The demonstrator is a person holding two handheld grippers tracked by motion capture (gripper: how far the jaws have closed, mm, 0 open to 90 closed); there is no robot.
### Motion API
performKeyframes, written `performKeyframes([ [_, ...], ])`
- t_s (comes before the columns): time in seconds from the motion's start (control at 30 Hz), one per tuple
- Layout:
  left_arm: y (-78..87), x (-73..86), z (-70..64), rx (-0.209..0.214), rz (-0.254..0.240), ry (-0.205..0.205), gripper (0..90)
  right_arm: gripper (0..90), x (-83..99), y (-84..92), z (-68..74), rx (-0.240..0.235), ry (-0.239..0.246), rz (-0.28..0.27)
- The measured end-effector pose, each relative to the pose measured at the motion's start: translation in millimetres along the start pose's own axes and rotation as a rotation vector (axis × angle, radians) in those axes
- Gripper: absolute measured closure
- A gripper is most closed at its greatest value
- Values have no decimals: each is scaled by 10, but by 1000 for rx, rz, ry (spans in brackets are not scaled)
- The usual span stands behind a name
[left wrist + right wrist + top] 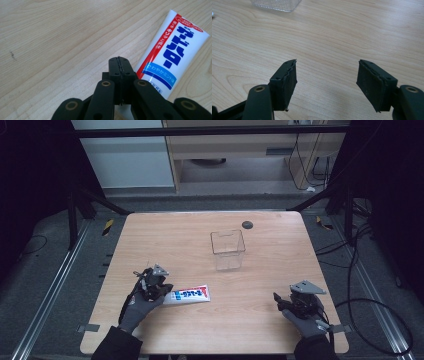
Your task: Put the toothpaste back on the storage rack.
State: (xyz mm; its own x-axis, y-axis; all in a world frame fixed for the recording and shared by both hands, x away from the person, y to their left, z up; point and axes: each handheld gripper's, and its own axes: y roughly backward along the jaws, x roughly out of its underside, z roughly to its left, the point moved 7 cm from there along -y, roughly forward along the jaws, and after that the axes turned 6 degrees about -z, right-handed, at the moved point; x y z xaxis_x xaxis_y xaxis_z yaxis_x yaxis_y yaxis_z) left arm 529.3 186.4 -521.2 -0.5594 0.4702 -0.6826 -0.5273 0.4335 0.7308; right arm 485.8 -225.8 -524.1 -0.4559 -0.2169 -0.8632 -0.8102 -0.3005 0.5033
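Inspection found my left gripper (pixel 119 60) pinched shut on nothing, the toothpaste tube (pixel 168 57) lying flat at its two o'clock, so I judged it needed opening first; right gripper (pixel 327 82) stood wide, empty.

The light wooden surface (pixel 260 320) lies bare between the two hands, a broad open stretch across its near half. The only obstacle there is the white, red and blue toothpaste tube (pixel 191 294), lying flat just beside the left hand-held gripper (pixel 159 289) and stretching from it toward the middle. The clear square plastic container (pixel 227 250) stands upright toward the far middle, with bare wood on all sides of it. A small dark round disc (pixel 247 224) sits near the far edge. Ahead of the right hand-held gripper (pixel 279 301) the wood is unobstructed up to the container's base (pixel 277 5).
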Motion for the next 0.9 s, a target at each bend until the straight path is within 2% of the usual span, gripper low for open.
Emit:
performKeyframes([
  [0.17, 34, 36, -32, 3, 6, -2, 895, 317, 0, 7, -1, 0, -7, 0],
  [0.53, 171, 244, -193, 31, 21, -23, 895, 313, 2, 4, -2, 2, -8, 2],
  [0.9, 231, 298, -311, 50, 21, -26, 891, 311, 4, 0, -6, 3, -4, 1],
])
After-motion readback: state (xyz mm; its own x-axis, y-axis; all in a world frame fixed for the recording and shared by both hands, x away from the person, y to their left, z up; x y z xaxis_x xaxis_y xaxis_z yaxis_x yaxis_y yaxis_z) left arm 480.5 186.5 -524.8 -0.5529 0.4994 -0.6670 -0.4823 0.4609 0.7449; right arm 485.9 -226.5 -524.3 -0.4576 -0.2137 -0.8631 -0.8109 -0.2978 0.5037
